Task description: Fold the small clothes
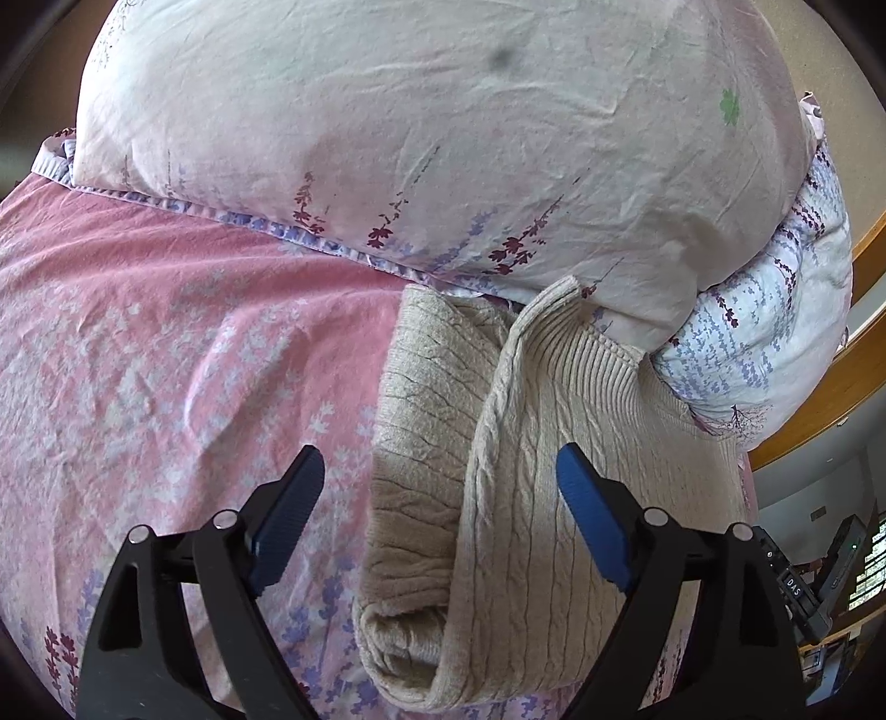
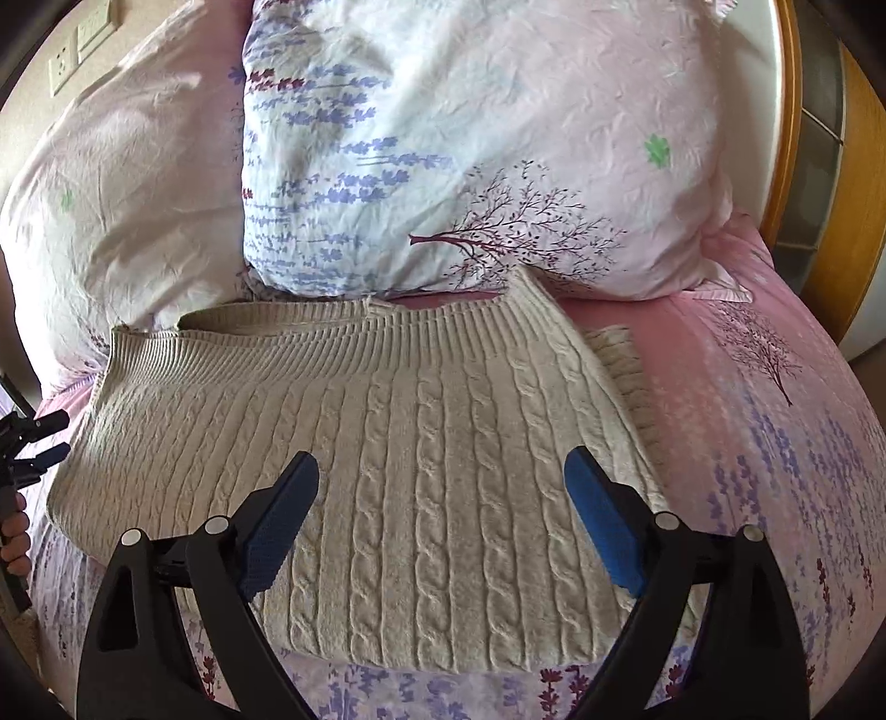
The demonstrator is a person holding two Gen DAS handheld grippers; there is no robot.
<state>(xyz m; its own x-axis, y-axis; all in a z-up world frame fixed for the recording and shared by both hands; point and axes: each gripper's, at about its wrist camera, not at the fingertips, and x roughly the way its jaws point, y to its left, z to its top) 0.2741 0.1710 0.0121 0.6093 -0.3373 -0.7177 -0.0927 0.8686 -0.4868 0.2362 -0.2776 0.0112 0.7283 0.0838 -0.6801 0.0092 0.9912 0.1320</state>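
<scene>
A beige cable-knit sweater (image 2: 421, 443) lies folded on the pink floral bedsheet (image 2: 775, 443), its ribbed hem toward the pillows. In the left wrist view the same sweater (image 1: 526, 498) shows its folded left edge, with a rolled layer underneath. My left gripper (image 1: 440, 476) hovers over that edge with its blue pads wide apart and nothing pressed between them. My right gripper (image 2: 441, 482) stands open above the middle of the sweater, pads clear of the knit. The left gripper (image 2: 33, 443) also shows at the left edge of the right wrist view, held by a hand (image 2: 14, 537).
Two floral pillows (image 2: 470, 166) lie just behind the sweater, one white-pink pillow (image 1: 387, 138) filling the left wrist view. A wooden bed frame (image 2: 786, 138) runs along the right. Wall sockets (image 2: 83, 44) sit at the top left. Furniture (image 1: 830, 581) stands beyond the bed.
</scene>
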